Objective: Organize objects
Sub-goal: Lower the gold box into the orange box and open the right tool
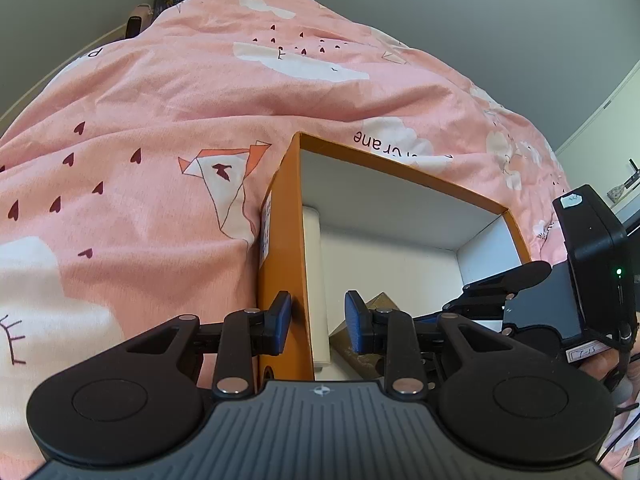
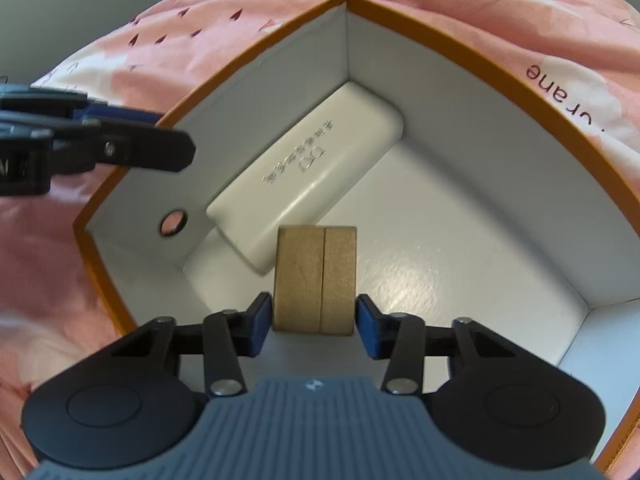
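Soft, even daylight; faint glare on the white floor of the box (image 2: 420, 272); strong fisheye bending and dark corners; left edge of the right wrist view blurred.

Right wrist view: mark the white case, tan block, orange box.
white case (image 2: 308, 170), right wrist view, lid top.
tan block (image 2: 315, 280), right wrist view, top face.
orange box (image 2: 472, 56), right wrist view, far rim.

My left wrist camera sits low and close against the left wall of the orange box (image 1: 280, 240), facing forward along that wall and across the pink duvet (image 1: 160, 120) toward the grey room wall. My right wrist camera hangs above the same box (image 2: 540, 92), angled steeply down into its far corner at close range. Both views share the box interior, the white case (image 2: 312, 168) along the left wall, and the duvet. Each camera also catches the other gripper at its frame edge.
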### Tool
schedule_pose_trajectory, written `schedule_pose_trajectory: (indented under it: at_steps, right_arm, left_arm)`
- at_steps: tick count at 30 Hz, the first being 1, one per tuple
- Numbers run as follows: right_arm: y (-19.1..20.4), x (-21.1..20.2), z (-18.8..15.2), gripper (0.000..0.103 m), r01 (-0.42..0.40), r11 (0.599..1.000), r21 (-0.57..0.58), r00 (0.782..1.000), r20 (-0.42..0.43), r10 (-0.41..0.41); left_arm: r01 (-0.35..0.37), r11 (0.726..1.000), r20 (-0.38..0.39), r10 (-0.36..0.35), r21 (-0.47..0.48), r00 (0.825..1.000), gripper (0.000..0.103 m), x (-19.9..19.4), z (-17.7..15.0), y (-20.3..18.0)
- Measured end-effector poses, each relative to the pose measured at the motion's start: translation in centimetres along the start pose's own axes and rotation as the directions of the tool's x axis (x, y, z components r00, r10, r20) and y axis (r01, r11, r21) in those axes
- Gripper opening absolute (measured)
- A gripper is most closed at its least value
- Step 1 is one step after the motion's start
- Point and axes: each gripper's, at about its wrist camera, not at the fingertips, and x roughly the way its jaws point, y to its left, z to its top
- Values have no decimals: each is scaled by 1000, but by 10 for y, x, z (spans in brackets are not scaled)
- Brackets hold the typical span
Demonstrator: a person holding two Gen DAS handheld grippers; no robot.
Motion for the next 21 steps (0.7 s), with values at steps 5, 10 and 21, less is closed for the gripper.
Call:
schedule_pose_trajectory:
  at_steps: [5,10,21]
  right_arm:
    - [-2,-6,0,47,2,992,-123,999,-33,-6]
    - [-8,-10,10,47,-104,916,-388,988,-143,52]
    - [4,5,23,49,-357,748,-559,923,-336,190]
  left_arm:
    - [2,1000,1,-2,0,1000,33,-2,-2,0]
    - [-13,1000,2,13,3,1000,33,-2,-1,-3]
    - [-18,1000,-3,18,-19,1000,33,-1,1,-3]
